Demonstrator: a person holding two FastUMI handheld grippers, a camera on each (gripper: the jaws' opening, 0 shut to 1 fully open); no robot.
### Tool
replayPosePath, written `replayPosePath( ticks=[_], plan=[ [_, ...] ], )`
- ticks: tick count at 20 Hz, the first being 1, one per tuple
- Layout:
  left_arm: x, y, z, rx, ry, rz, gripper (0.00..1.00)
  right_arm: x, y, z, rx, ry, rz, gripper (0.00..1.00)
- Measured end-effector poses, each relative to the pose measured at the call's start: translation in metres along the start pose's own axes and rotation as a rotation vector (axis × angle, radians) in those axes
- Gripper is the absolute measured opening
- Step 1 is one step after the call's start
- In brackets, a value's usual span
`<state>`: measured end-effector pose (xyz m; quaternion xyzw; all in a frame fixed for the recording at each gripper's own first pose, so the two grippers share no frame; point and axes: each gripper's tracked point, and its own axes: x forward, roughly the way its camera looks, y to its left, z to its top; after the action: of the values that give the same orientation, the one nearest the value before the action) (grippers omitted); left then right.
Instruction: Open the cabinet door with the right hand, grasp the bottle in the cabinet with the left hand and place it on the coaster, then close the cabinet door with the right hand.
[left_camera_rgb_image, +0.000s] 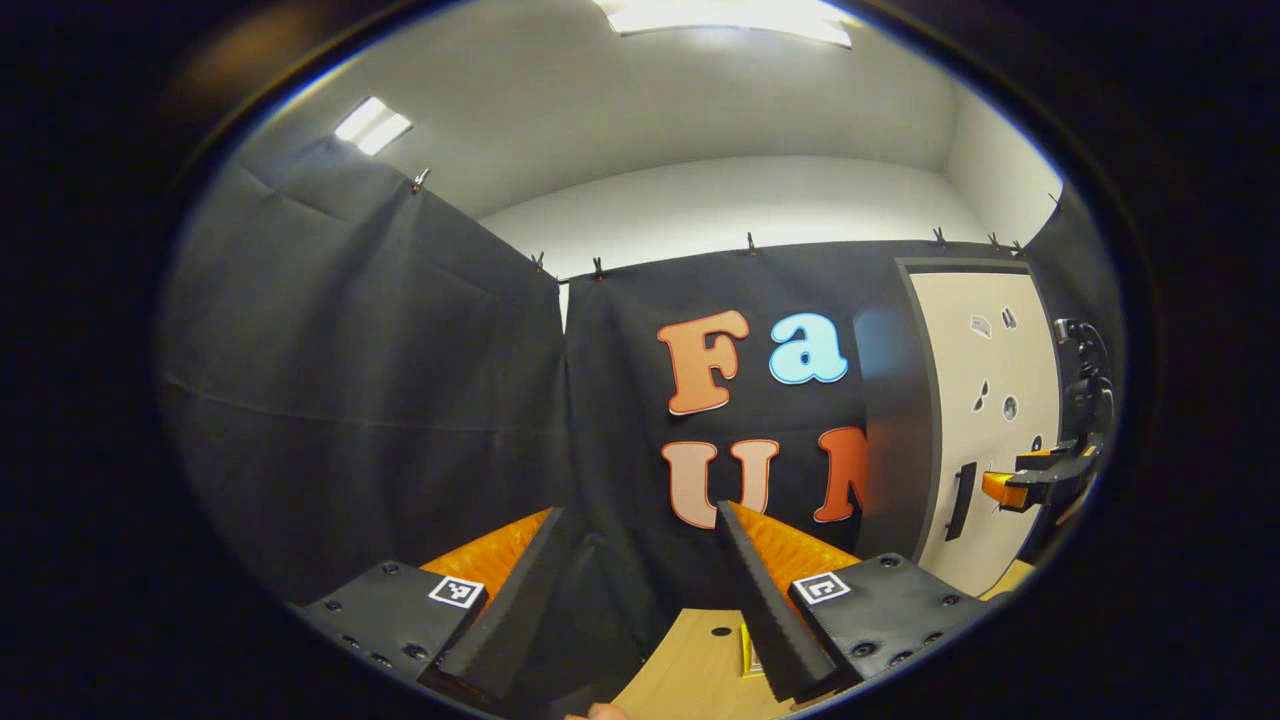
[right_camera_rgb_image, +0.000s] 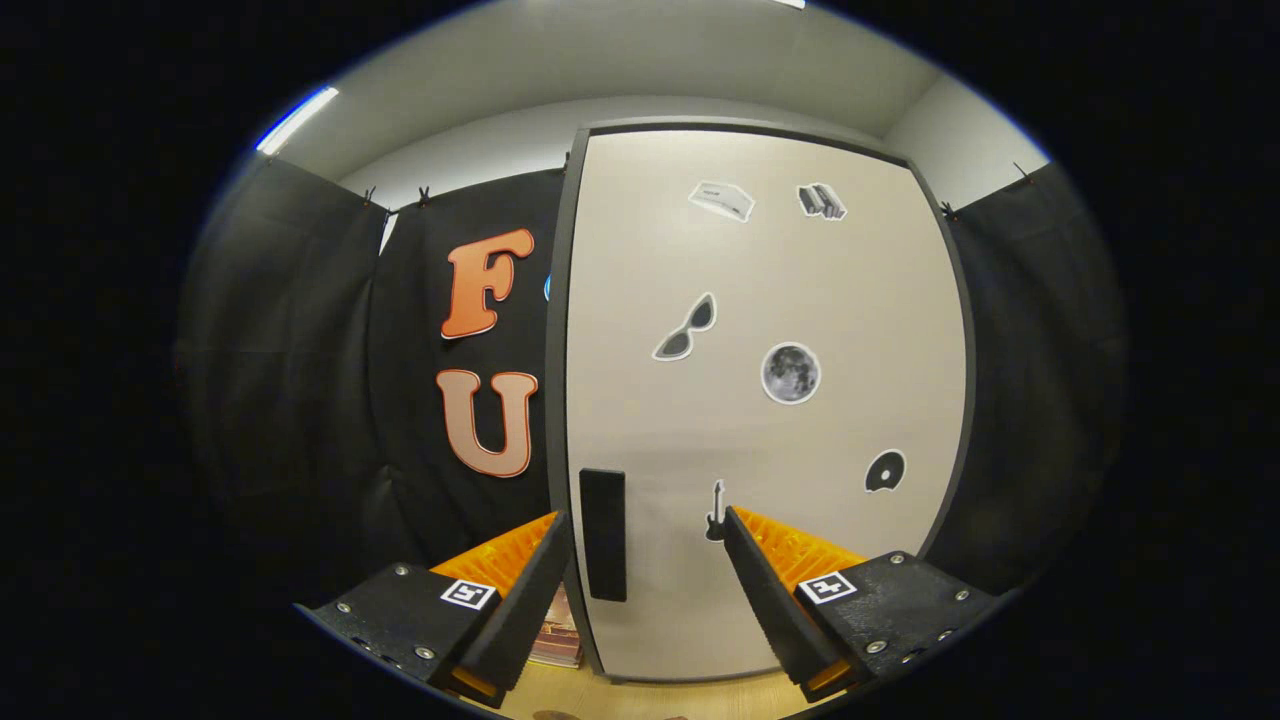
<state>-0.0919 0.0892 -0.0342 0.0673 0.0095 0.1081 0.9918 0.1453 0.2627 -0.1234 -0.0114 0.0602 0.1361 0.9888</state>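
the right tongs (right_camera_rgb_image: 640, 590) hang wide before the shut door (right_camera_rgb_image: 770, 400), its handle (right_camera_rgb_image: 602, 535) between the fingers. the left tongs (left_camera_rgb_image: 630, 600) wait wide over the desk (left_camera_rgb_image: 690, 670). the bottle is presumably behind the door. a shallow bite could slip off the handle.

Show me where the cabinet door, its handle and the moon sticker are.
cabinet door (right_camera_rgb_image: 830, 300): right gripper view, bare upper panel.
handle (right_camera_rgb_image: 603, 535): right gripper view, middle of the bar.
moon sticker (right_camera_rgb_image: 790, 373): right gripper view, its centre.
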Motion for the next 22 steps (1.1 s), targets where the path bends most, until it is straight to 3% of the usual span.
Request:
replayPosePath(
  ticks=[8,14,16,17,22],
  plan=[
    [-0.012,0.029,-0.013,-0.004,0.024,0.057,0.96,0.057,0.007,-0.039,-0.054,0.06,-0.051,0.92],
    [-0.013,0.039,-0.024,-0.007,0.047,0.08,0.96,0.065,0.012,-0.048,-0.046,0.066,-0.04,0.65],
    [-0.014,0.037,-0.028,-0.012,0.057,0.077,0.97,0.062,0.017,-0.049,-0.029,0.071,-0.017,0.52],
    [-0.013,0.037,-0.029,-0.015,0.06,0.075,0.96,0.06,0.015,-0.048,-0.023,0.073,-0.01,0.4],
    [-0.01,0.029,-0.035,-0.02,0.07,0.065,0.96,0.054,0.016,-0.048,0.004,0.079,0.02,0.33]
  ],
)
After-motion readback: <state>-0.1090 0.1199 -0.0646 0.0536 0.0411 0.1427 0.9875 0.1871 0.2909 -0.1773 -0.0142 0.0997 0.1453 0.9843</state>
